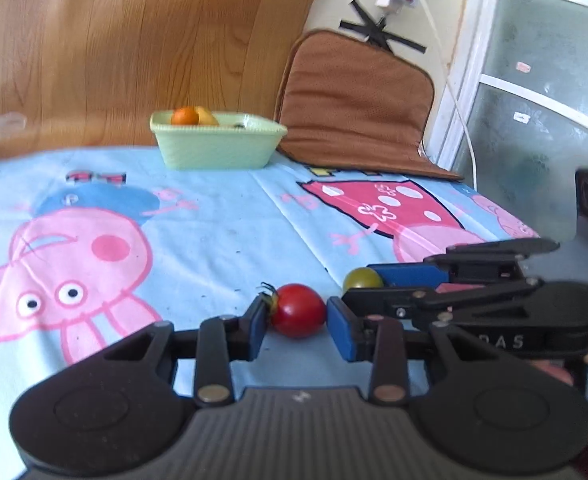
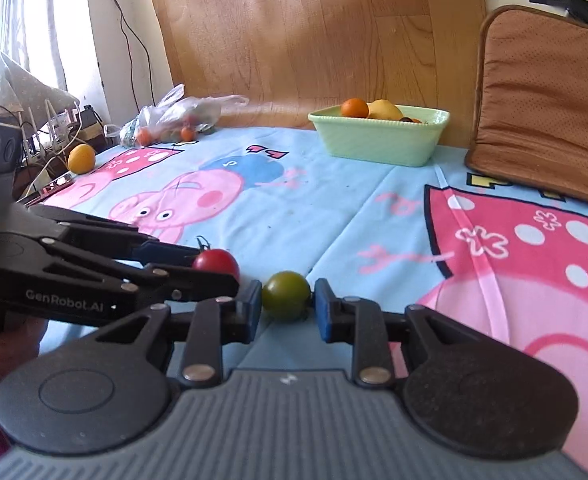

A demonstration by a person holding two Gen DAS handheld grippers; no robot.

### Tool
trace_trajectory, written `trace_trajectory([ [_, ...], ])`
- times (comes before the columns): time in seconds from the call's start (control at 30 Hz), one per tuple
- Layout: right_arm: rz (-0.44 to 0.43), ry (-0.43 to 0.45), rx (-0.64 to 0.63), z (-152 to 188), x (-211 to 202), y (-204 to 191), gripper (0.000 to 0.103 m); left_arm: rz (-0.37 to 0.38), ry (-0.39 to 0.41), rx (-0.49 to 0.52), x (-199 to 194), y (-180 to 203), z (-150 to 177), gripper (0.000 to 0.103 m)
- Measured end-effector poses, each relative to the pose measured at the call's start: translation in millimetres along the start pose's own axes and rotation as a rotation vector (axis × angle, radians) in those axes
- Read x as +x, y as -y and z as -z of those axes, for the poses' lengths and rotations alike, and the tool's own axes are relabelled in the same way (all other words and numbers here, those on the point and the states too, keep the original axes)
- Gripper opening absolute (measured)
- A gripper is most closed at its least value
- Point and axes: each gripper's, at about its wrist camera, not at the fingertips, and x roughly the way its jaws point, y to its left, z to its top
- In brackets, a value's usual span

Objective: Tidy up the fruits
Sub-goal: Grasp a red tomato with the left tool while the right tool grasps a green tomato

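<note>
— both tools pinching? left tool (image 1: 297, 316) has the red tomato (image 1: 298, 310), right tool (image 2: 288, 300) the green tomato (image 2: 286, 295), low on the surface (image 2: 294, 208).
— looks so. squeeze gently, lift straight, carry to the green basket (image 2: 381, 140).

Both wrist views low over tablecloth (image 1: 222, 216), facing far green basket (image 1: 218, 146); shared: basket, brown cushion (image 2: 545, 108), near tomatoes.

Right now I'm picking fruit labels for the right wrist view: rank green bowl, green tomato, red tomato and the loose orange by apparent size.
1. Green bowl
2. Green tomato
3. Red tomato, partly hidden by the left gripper
4. Orange, far off, so its true size is unsure
</note>
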Motion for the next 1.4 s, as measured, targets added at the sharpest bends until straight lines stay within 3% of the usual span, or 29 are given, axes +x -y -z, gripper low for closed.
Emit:
trace_trajectory([
  [0.47, 0.059, 0.003, -0.030, 7.5, -4.6, -11.7, 0.034, -0.031, 0.004, 0.010, -1.1, 2.3, -0.5, 0.035],
  [0.83, 0.074, 0.003, -0.036, 9.2, -5.4, -15.0, 0.035, -0.038, 0.009, -0.011, -1.8, -2.0, -0.5, 0.043],
  [1.3, 0.089, 0.000, -0.066, 10.0, -5.2, -19.8, 0.038, -0.038, 0.013, -0.013, -1.9, -1.5, -1.1, 0.036],
  [1.4, 0.094, 0.005, -0.075, 10.2, -5.4, -21.5, 0.030, -0.040, 0.016, -0.009, -2.2, -1.1, -0.9, 0.035],
])
